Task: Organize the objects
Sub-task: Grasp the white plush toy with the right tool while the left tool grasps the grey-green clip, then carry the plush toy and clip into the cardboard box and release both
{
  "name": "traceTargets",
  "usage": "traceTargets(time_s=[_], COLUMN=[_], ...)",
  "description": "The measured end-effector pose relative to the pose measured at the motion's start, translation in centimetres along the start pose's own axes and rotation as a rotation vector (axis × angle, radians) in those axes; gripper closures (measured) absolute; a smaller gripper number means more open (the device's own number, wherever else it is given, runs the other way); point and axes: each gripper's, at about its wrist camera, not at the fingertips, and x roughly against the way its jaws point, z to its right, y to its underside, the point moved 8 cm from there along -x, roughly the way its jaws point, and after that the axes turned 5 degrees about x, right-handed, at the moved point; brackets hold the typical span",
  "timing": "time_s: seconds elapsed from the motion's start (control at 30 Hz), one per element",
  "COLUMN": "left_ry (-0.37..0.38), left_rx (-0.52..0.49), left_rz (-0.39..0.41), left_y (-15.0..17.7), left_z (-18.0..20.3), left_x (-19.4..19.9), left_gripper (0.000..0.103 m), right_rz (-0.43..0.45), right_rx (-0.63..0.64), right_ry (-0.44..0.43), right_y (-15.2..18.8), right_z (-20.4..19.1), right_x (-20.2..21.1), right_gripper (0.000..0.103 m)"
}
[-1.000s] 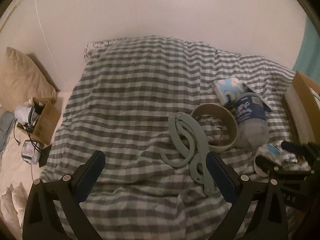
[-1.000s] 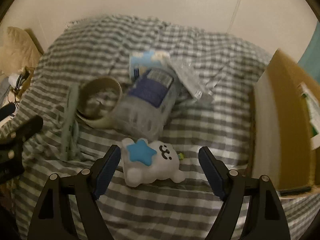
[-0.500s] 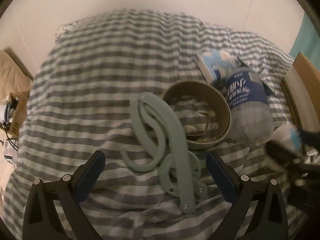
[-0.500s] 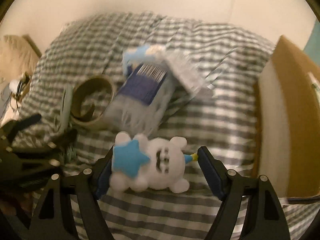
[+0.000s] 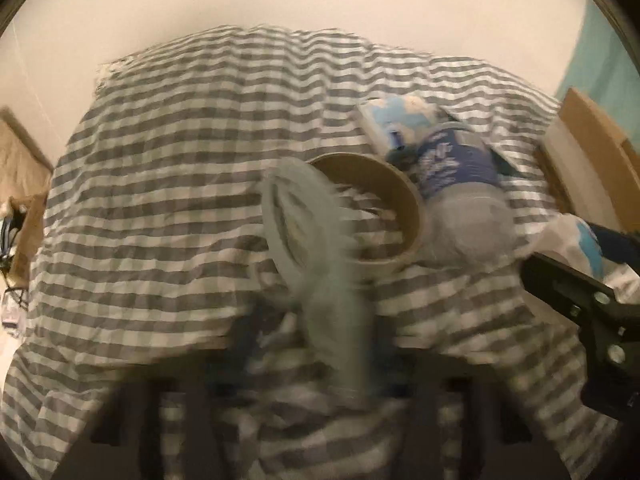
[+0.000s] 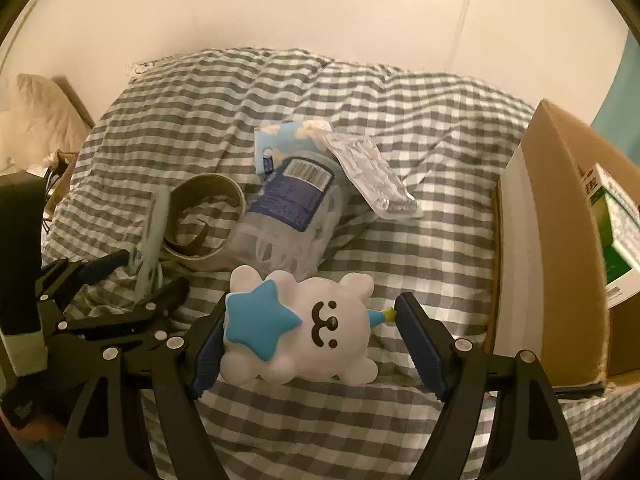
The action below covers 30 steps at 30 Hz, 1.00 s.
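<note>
A white bear toy (image 6: 304,332) with a blue star lies on the checked bedcover, between the open fingers of my right gripper (image 6: 308,344); its left pad touches the toy. My left gripper (image 6: 156,272) closes around the pale green folding hanger (image 6: 150,232), which stands lifted and blurred in the left wrist view (image 5: 316,264). Its own fingers there are smeared by motion. Behind lie a cardboard tape ring (image 6: 208,220), a clear bottle with a blue label (image 6: 292,216), a blue-and-white pack (image 6: 280,140) and a blister pack (image 6: 368,172).
An open cardboard box (image 6: 560,248) with a green-and-white carton inside stands at the right. A beige pillow (image 6: 36,120) and a small box with cables sit at the left. A white wall is behind the bed.
My left gripper has moved in onto the green hanger and tipped it up off the cover. My right gripper has come forward around the bear toy.
</note>
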Motion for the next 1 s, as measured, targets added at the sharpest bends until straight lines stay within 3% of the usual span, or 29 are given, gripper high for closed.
traceTargets(time_s=[0.23, 0.57, 0.8, 1.0], left_ry=[-0.001, -0.004, 0.088, 0.122], left_rx=[0.029, -0.006, 0.026, -0.062], left_rz=[0.014, 0.093, 0.173, 0.271], left_y=[0.3, -0.3, -1.1, -2.2], left_z=[-1.3, -1.4, -0.1, 3.4], left_x=[1.8, 7.2, 14.4, 21.7], left_gripper=[0.087, 0.089, 0.089, 0.089], right_rz=[0.027, 0.099, 0.180, 0.278], right_rx=[0.035, 0.053, 0.056, 0.066], right_ry=[0.012, -0.012, -0.026, -0.012], right_y=[-0.4, -0.9, -1.7, -2.9], right_z=[-1.4, -2.7, -2.7, -1.5], right_x=[2.1, 7.6, 14.1, 21.3], right_gripper=[0.026, 0.025, 0.025, 0.025])
